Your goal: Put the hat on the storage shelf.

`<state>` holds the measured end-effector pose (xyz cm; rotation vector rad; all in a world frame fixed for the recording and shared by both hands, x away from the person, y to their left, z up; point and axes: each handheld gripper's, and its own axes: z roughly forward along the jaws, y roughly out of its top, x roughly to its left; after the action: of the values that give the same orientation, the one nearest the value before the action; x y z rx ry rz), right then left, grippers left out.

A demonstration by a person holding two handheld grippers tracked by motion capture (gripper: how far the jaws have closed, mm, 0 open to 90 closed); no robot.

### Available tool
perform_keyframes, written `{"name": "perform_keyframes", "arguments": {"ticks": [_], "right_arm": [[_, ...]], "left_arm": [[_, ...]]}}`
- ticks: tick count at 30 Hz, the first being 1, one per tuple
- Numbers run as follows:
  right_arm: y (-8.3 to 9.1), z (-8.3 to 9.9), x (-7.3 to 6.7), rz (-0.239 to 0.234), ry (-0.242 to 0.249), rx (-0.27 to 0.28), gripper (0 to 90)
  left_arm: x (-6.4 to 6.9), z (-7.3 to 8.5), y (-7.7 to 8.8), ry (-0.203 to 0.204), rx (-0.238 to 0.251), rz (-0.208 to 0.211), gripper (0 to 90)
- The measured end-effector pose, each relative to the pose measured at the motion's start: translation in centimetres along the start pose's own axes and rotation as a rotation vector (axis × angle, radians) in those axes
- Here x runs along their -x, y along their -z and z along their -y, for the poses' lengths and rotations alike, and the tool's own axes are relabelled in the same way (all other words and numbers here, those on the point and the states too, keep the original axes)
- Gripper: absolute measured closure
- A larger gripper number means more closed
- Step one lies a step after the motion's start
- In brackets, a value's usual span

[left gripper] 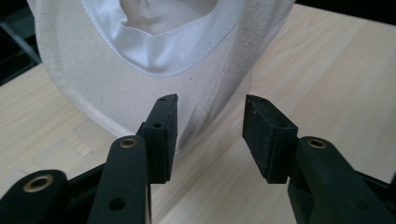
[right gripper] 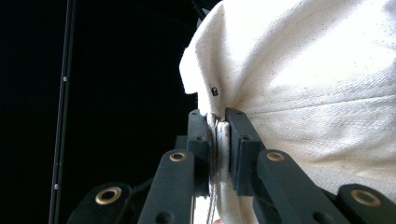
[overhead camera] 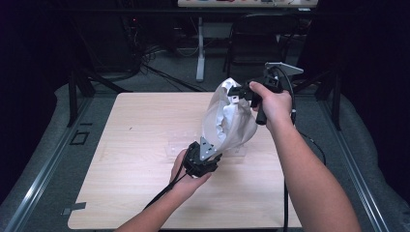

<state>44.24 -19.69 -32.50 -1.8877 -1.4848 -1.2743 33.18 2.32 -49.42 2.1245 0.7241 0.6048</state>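
Note:
A cream canvas bag (overhead camera: 226, 118) with a white lining hangs above the wooden table (overhead camera: 135, 145), its mouth turned toward me. My right gripper (overhead camera: 237, 93) is shut on the bag's upper rim, and in the right gripper view the cloth (right gripper: 317, 93) is pinched between the jaws of that gripper (right gripper: 218, 135). My left gripper (overhead camera: 209, 155) sits just below the bag's lower end. In the left gripper view this gripper (left gripper: 210, 135) stands open, with the bag's outer wall (left gripper: 140, 88) right ahead of the fingertips and nothing between them.
A patch of clear tape (overhead camera: 176, 147) lies on the table under the bag. Beyond the table's far edge stand a dark chair (overhead camera: 261, 43) and a white desk leg (overhead camera: 200, 53), with cables on the floor. Grey floor borders the table on both sides.

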Motion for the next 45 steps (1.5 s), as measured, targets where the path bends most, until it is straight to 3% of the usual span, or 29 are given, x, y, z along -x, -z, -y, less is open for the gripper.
{"name": "perform_keyframes", "arguments": {"ticks": [4, 9, 18, 27, 32, 37, 41, 45], "right_arm": [[-0.1, 0.1, 0.0, -0.001, 0.006, -0.008, 81.3], [-0.1, 0.1, -0.2, 0.0, 0.006, -0.009, 81.3], [0.2, 0.1, -1.2, 0.006, 0.024, -0.024, 81.7], [0.8, 0.0, -1.0, 0.002, 0.022, -0.008, 81.9], [0.7, -0.1, -0.8, -0.003, 0.018, -0.005, 81.9], [0.0, 0.0, -0.7, -0.007, 0.018, -0.015, 81.8], [-0.5, 0.0, -0.7, -0.011, 0.02, -0.019, 81.8], [-1.3, 0.2, -1.0, -0.012, 0.029, -0.037, 81.6]], "left_arm": [[-0.3, 0.4, -0.2, -0.007, -0.024, -0.029, 72.3], [-0.7, 0.6, 0.0, -0.017, -0.018, -0.033, 77.3], [-3.0, 1.3, 0.4, 0.088, 0.033, 0.055, 77.6], [-3.9, 1.5, 0.1, 0.102, 0.071, 0.111, 78.9], [-4.6, 1.7, 0.0, 0.135, 0.086, 0.15, 78.9], [-5.0, 2.4, 0.0, 0.162, 0.095, 0.164, 78.8], [-5.0, 2.7, 0.1, 0.157, 0.089, 0.157, 78.8], [-5.3, 3.3, 0.1, 0.194, 0.104, 0.166, 78.8]]}}
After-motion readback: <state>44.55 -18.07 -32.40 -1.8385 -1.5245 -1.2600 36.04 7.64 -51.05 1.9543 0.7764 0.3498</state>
